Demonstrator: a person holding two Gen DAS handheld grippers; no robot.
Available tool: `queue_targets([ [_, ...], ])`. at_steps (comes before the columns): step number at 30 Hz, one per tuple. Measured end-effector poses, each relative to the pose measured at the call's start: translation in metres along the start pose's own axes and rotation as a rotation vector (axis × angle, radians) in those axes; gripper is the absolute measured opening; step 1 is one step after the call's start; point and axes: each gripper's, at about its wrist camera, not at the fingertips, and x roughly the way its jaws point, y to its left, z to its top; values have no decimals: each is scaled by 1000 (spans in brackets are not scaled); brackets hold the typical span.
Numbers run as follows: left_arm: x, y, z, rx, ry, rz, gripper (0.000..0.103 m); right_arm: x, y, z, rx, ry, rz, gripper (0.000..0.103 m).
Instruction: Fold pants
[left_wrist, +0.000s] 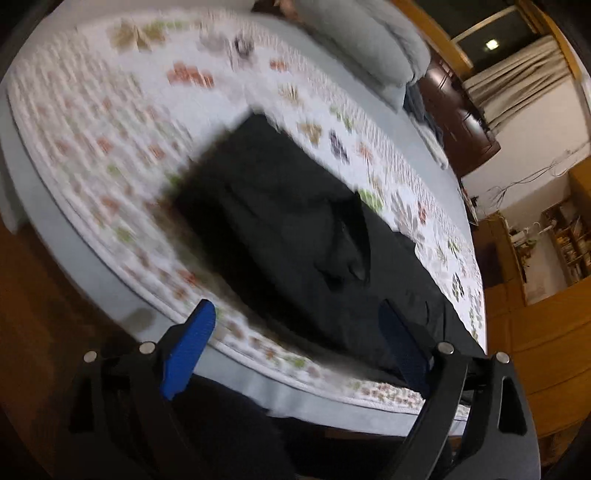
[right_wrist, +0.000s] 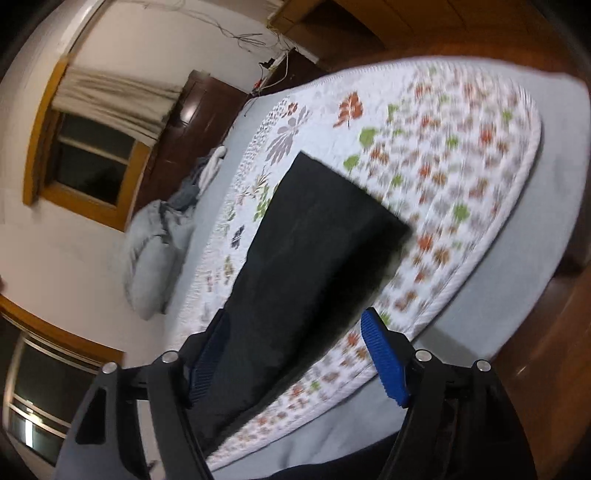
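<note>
open quilt (right_wrist: 461, 155) around pants (right_wrist: 314, 240) — pillows (right_wrist: 155, 254) aside

Pants (right_wrist: 314, 258) flat on quilt (right_wrist: 461, 184) atop bed (right_wrist: 546, 236); pillows (right_wrist: 155, 251) beyond — near window (right_wrist: 92, 162)

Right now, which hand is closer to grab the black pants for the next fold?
Probably the right gripper: its open fingers sit over the near end of the pants. The left gripper, also open, hangs nearer the bed edge.

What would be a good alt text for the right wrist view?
Black pants lie flat on a floral quilt covering a bed, seen between the open right gripper's blue fingers. Grey bedding and a curtained window sit behind.
</note>
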Motion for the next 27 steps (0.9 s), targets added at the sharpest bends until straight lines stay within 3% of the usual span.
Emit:
queue_targets([
  [3,31,-4,0,-12,21,49,89,10,-1,-7,17,23,6,75],
  [8,51,4,12,-80,3,58,88,23,0,-9,27,38,9,75],
  [10,53,0,14,-87,-10,44,66,25,-2,-8,35,35,5,75],
  [11,53,-3,14,-72,-8,53,42,26,-4,-6,44,28,-4,75],
  [12,54,-7,15,-55,-8,62,27,27,-5,-5,49,25,-5,75],
  [17,50,-5,19,-38,-20,85,9,27,-9,-1,56,10,8,75],
  [23,50,5,11,-58,-14,105,5,41,-1,3,37,19,37,74],
  [24,51,10,9,-77,-7,108,5,44,0,4,34,17,36,70],
  [26,54,18,8,-112,0,107,5,52,2,10,24,13,26,49],
  [27,54,20,8,-118,0,109,5,56,2,13,23,17,20,25],
])
